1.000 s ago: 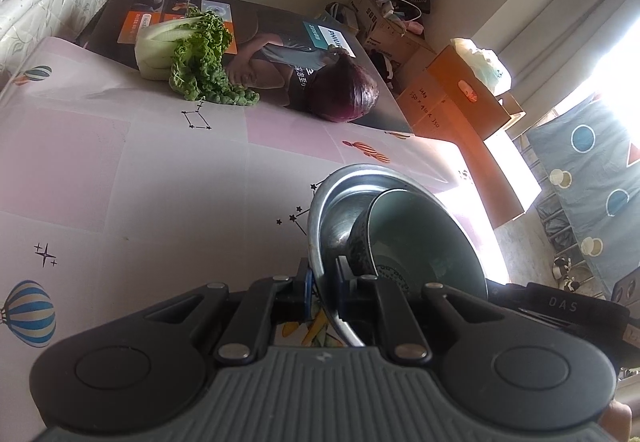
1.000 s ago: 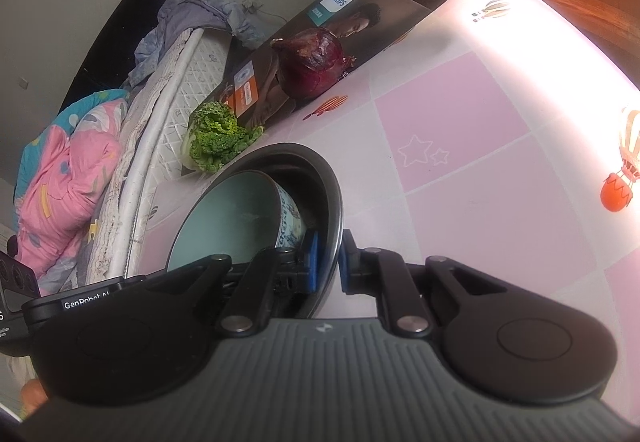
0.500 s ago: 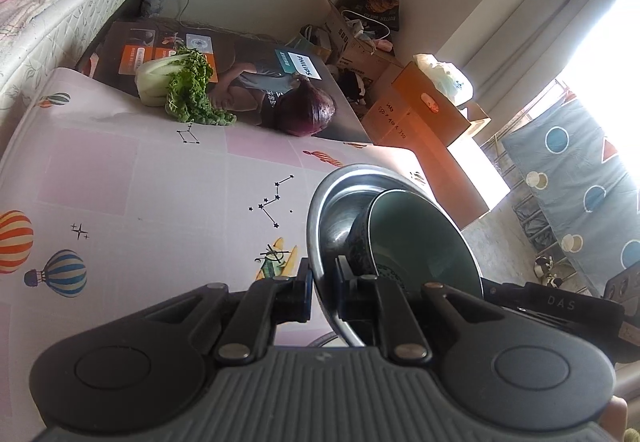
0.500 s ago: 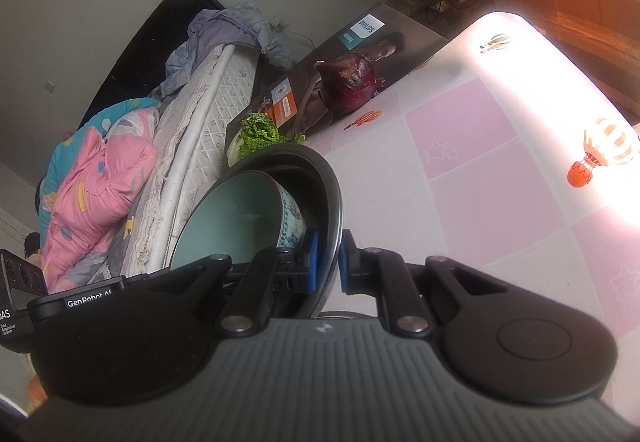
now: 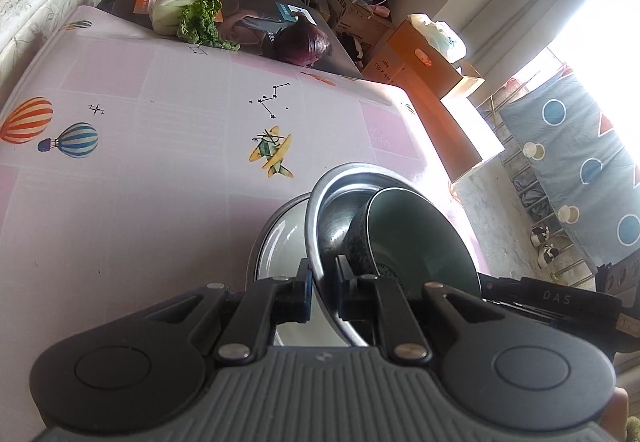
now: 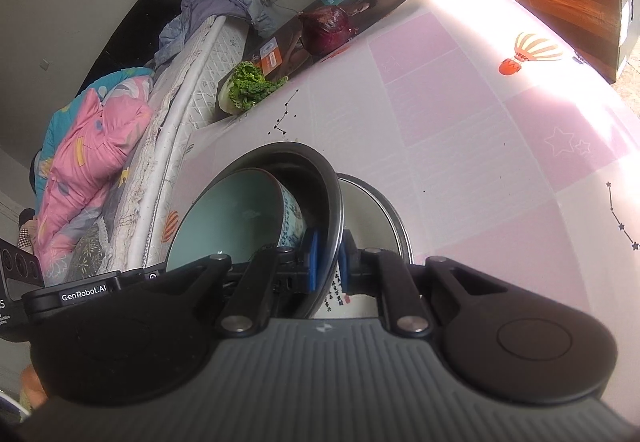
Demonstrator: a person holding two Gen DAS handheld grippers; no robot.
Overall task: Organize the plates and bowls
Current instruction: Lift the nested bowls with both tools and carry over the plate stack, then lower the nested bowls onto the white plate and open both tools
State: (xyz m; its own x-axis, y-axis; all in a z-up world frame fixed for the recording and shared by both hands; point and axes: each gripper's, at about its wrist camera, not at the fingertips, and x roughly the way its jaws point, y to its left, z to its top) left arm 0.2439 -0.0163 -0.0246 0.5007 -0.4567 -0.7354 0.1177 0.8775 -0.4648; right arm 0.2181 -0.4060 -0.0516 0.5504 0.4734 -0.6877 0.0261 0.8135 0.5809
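I judge the sorting well along but not finished: the pale green bowl (image 5: 420,238) already sits nested inside the steel bowl (image 5: 340,217), and I carry the two as one stack between my hands, over a white plate (image 5: 280,242) that lies on the table (image 5: 160,181) just under them. What is left, as I read it, is to set this stack down on that plate (or wherever the pile is meant to end up) and let go. My left gripper (image 5: 324,286) is clamped on the near left rim of the steel bowl, one finger outside the wall and one inside, so the bowl rises right out of the jaws and tilts away to the right of that view. My right gripper (image 6: 326,262) pinches the opposite rim the same way, blue pads (image 6: 311,262) pressed on the metal, with the green bowl leaning to its left and the plate showing beyond it on the right. At the far edge of the table a head of lettuce (image 5: 188,17) and a red cabbage (image 5: 304,43) lie well apart from the dishes and play no part. I see no other plates or bowls waiting.
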